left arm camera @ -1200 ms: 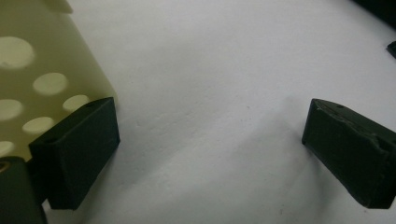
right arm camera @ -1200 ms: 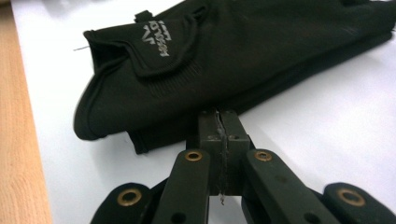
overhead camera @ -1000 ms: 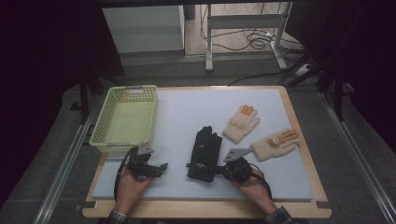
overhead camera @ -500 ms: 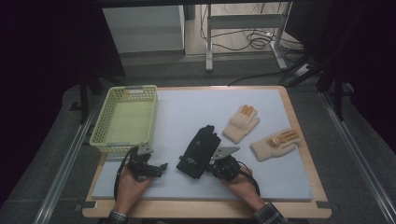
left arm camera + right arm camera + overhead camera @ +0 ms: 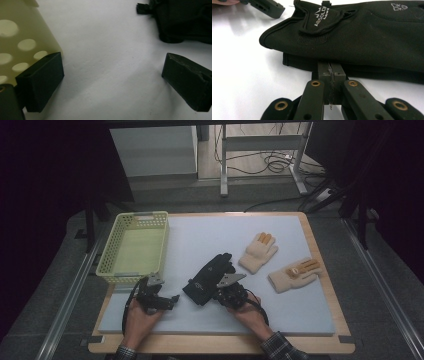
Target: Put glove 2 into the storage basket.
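Risk-wise, right gripper [image 5: 331, 75] has its jaws pinched tight on just the black glove's [image 5: 209, 277] cuff edge, so dragging it toward the basket [image 5: 134, 248] could slip it free, while left gripper [image 5: 112, 77] sits wide, holding nothing.

Plenty of bare mat [image 5: 200, 237] ahead of the left gripper [image 5: 167, 301], its jaws standing wide with nothing between them. Only snag is the yellow basket [image 5: 134, 246] hard against its left jaw, so no room to swing that way. The black glove [image 5: 209, 279] lies right across the front of the right gripper [image 5: 220, 295], while the two cream gloves [image 5: 258, 252] [image 5: 294, 274] sit off to its right with open mat between.
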